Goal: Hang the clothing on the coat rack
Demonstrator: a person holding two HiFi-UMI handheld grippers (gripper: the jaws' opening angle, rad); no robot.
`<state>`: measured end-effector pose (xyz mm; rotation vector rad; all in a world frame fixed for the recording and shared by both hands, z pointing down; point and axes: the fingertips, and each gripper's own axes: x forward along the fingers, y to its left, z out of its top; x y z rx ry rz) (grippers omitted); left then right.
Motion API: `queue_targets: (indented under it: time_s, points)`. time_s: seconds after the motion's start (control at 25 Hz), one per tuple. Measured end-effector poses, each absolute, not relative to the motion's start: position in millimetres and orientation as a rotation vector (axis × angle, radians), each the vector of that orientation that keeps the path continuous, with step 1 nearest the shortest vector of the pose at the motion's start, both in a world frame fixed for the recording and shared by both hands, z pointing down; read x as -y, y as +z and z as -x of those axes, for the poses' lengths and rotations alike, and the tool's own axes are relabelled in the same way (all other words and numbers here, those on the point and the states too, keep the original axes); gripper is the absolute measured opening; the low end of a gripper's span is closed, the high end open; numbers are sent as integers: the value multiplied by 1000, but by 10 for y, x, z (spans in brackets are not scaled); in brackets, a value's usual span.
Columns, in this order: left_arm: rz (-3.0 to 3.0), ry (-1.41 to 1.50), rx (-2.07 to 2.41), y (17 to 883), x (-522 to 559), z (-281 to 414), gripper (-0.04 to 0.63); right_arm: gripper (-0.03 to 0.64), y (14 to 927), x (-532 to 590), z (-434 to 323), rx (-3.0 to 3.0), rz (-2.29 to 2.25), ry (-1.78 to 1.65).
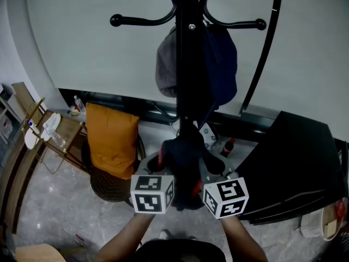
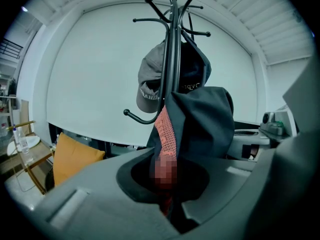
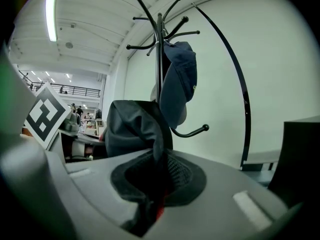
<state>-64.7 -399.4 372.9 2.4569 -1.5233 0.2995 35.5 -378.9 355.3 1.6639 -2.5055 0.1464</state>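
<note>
Left gripper (image 1: 159,165), right gripper (image 1: 211,171): jaws pinching dark garment (image 1: 182,157). Coat rack (image 1: 188,48) at 12 o'clock; two-point hold likely keeps fabric spread for hook.

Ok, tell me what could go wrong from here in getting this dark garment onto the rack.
1. The left gripper and right gripper are both shut on the dark garment, which is bunched up. No loop or collar shows, so it may catch a hook poorly and slide off.
2. A grey cap and a navy cap hang on the coat rack just above the garment. Lifting it there could knock them off.
</note>
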Motion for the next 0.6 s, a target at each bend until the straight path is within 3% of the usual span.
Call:
queue_targets:
  time_s: [0.6]
  points:
    - [-2453, 289, 1509, 3788, 4141, 624, 11, 32, 3620, 3935, -308, 2502, -1647, 156]
